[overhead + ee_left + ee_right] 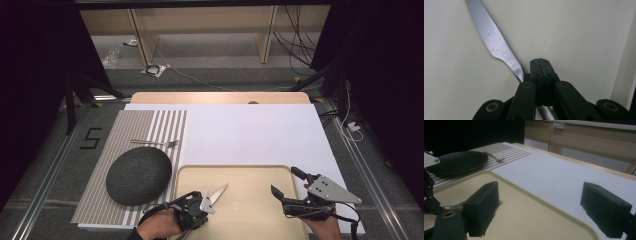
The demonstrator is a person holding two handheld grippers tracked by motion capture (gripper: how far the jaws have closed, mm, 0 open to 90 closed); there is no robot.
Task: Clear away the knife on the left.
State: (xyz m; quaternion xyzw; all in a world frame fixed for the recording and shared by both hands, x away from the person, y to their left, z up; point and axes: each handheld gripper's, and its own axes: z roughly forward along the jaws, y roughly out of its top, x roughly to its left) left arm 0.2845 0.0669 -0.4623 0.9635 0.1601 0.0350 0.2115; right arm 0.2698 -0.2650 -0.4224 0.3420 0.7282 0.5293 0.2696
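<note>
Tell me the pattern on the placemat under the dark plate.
Grey and white stripes on the rectangular placemat, clearest in the high view.

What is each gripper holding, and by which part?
The left gripper grips the knife by its handle, just behind the blade. The right gripper holds nothing.

A steel table knife lies flat on the beige tray near its front left corner, its blade pointing toward the tray's middle.

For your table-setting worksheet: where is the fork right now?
In the high view the fork lies on the striped placemat at the table's left, just beyond the dark plate.
</note>
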